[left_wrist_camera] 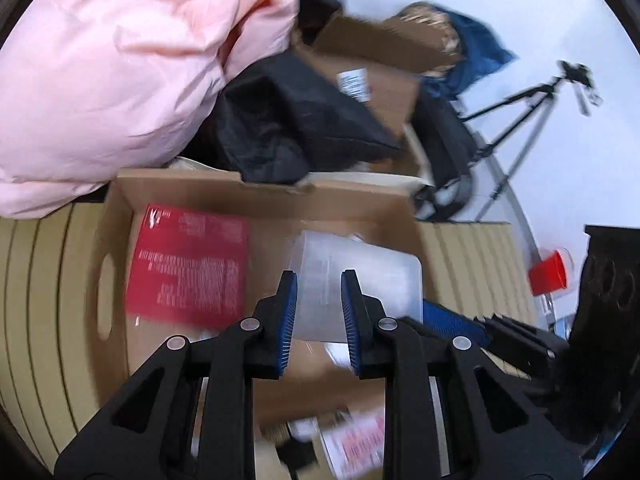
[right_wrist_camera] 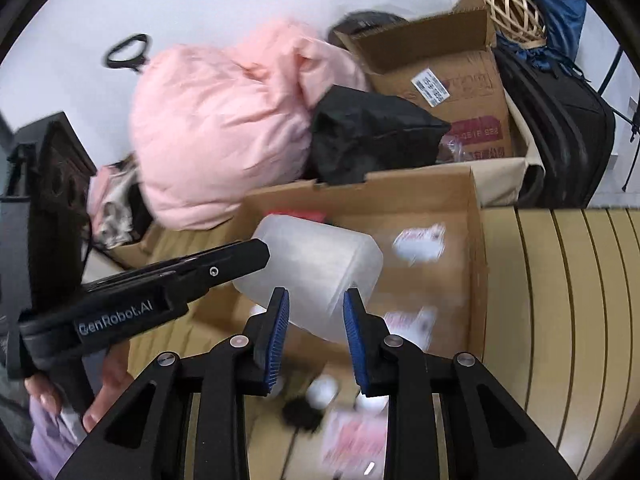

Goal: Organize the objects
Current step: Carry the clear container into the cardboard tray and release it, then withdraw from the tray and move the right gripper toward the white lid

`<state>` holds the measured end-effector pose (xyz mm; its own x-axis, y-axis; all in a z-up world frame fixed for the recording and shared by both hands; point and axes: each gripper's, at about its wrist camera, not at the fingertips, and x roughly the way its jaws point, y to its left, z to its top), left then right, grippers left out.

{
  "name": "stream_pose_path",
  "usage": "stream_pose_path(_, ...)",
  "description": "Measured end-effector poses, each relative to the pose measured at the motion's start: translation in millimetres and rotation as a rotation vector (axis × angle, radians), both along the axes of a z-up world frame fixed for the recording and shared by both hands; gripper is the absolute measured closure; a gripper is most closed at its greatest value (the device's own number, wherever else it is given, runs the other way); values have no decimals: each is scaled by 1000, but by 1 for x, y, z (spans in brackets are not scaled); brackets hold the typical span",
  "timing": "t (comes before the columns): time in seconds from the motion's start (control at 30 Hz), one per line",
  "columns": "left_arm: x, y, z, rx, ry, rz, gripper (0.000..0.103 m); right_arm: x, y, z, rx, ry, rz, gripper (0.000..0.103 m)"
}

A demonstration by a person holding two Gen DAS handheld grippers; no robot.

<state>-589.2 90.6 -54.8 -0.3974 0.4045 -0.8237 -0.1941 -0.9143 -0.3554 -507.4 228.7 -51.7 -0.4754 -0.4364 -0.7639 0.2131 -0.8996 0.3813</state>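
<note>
Translucent plastic container: a frosted, box-shaped jug lying tilted inside the open brown cardboard box; seen beyond the fingertips of both grippers, with nothing clamped on it. Motion blur softens its edges.
Left gripper: black frame with blue ribbed pads, jaws narrowly parted and empty; the container shows through the gap but lies farther off, untouched.
Right gripper: same build, jaws parted slightly wider, nothing between the pads; the container sits past the tips.
Left gripper, as seen from the right wrist view: its black body crosses from the left, its tip just beside the container's upper corner; contact cannot be told. A hand grips its handle.
Red printed booklet: flat in the box, left of the container.
Box floor: scattered white-and-pink printed packets, blurred.
Support surface: pale wooden slatted bench under the box.
Behind the box: pink puffy bedding bundle, black fabric bag, second labelled cardboard carton, woven rattan ball, dark blue cloth.
Far right, left wrist view: camera tripod; red plastic cup.
</note>
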Motion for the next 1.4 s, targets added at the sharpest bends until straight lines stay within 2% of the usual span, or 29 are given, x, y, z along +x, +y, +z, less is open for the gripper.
stream_pose_path(0.07,-30,5,-26,-34,-23,20,83,-29,-5,-16,24,-42,3,72)
stream_pose_path(0.17,-45,9,-56,-84,-64,39,82,-72,-16,-51,79,-79,-11,72)
stream_pose_path(0.2,-43,9,-58,-72,-62,20,80,-78,-19,-59,109,-89,-9,70)
stream_pose_path(0.23,-39,9,-56,-65,-48,3,74,-83,-25,-67,162,-96,-11,68)
stream_pose_path(0.27,-32,7,-48,-92,-3,8,69,-84,-32,-72,209,-72,7,64)
stream_pose_path(0.3,-27,4,-42,-111,33,5,61,-83,-36,-71,224,-52,18,47)
stream_pose_path(0.33,-21,1,-34,-126,62,-7,40,-78,-40,-69,258,-20,19,19)
stream_pose_path(0.37,-13,-3,-25,-147,92,-9,25,-75,-41,-65,291,8,15,8)
stream_pose_path(0.4,-3,-9,-16,-171,124,0,21,-73,-40,-61,290,23,15,0)
stream_pose_path(0.5,35,-32,14,-246,222,59,13,-59,-31,-43,279,52,-10,0)
stream_pose_path(0.53,49,-41,22,-268,239,76,7,-51,-28,-35,279,66,-8,0)
stream_pose_path(0.6,84,-60,41,-299,270,100,4,-32,-23,-21,291,77,-8,0)
stream_pose_path(0.73,164,-94,65,-300,302,141,0,33,-3,6,276,86,15,0)
stream_pose_path(0.83,234,-104,76,-357,322,159,0,100,11,30,277,124,36,0)
stream_pose_path(0.97,320,-109,76,-275,303,140,0,192,23,50,277,172,28,0)
stream_pose_path(1.07,370,-104,72,-282,313,140,0,246,21,48,240,168,36,0)
stream_pose_path(1.17,403,-96,68,-301,321,132,0,290,14,39,231,159,34,0)
stream_pose_path(1.3,433,-87,64,-285,313,105,0,330,11,31,170,159,9,0)
stream_pose_path(1.4,447,-85,61,-304,322,92,0,350,9,27,197,150,15,0)
